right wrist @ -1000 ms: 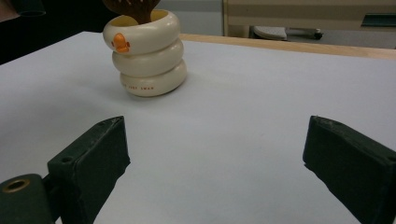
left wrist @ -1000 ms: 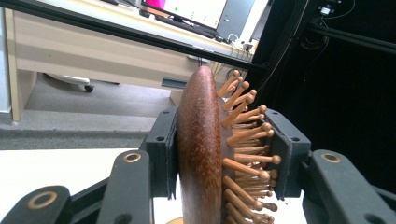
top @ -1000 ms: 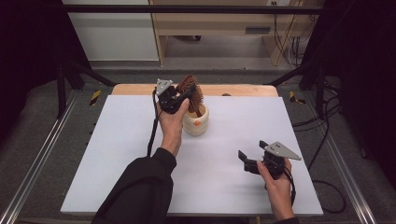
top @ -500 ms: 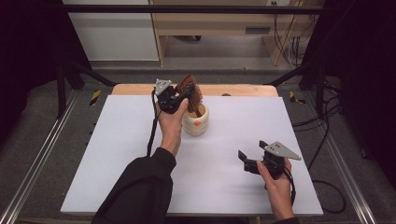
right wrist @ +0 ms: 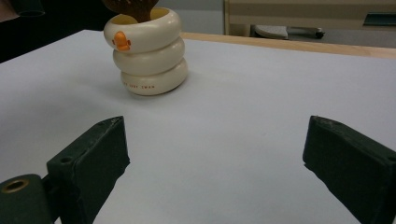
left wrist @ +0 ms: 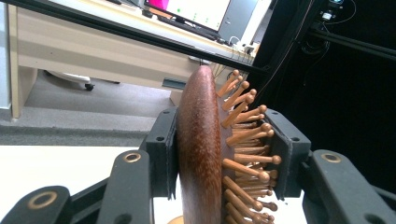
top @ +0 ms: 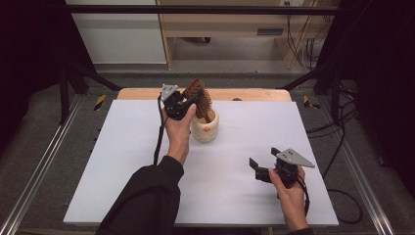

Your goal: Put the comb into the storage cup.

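Note:
A brown wooden hairbrush stands with its handle down in a cream ringed cup at the back middle of the white table. My left gripper is shut on the brush head; in the left gripper view one pad presses the smooth back of the hairbrush and the other its wooden pins. My right gripper rests near the front right of the table, open, with nothing between its jaws. In the right gripper view the cup, with a small orange beak on it, stands ahead and to the left of my right gripper.
The white table top has a wooden strip along its far edge. Metal rails run down both sides of the table. A desk and cables stand behind it on the floor.

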Available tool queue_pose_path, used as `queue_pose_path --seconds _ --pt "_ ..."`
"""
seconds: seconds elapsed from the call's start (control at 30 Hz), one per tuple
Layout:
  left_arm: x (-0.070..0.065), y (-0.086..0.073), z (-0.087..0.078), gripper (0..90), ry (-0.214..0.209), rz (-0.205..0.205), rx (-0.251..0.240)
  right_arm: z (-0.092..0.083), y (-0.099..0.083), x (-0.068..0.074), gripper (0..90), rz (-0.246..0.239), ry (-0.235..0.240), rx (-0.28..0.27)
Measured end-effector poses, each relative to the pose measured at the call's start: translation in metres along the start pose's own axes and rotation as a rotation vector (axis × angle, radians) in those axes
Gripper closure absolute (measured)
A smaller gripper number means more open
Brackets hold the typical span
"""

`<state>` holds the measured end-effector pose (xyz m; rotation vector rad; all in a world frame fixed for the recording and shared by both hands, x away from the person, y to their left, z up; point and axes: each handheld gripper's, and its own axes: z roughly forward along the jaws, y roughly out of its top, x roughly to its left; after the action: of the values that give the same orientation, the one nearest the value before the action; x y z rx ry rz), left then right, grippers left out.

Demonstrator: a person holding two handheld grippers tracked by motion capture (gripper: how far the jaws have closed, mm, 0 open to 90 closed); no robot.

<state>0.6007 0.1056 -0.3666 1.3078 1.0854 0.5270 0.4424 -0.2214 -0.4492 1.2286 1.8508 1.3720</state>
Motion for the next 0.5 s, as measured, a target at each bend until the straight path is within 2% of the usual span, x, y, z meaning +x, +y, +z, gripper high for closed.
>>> queue_pose_path --seconds 0.4,0.5 --pt "0.0027 -0.0001 -0.0006 51.6 0.006 0.000 0.001 0.0005 -0.0002 0.0003 7.0 0.000 0.000 0.001" --pt "0.0055 0.0001 -0.0018 51.6 0.012 -0.010 -0.004 0.0003 0.0000 0.0003 7.0 0.000 0.001 0.001"
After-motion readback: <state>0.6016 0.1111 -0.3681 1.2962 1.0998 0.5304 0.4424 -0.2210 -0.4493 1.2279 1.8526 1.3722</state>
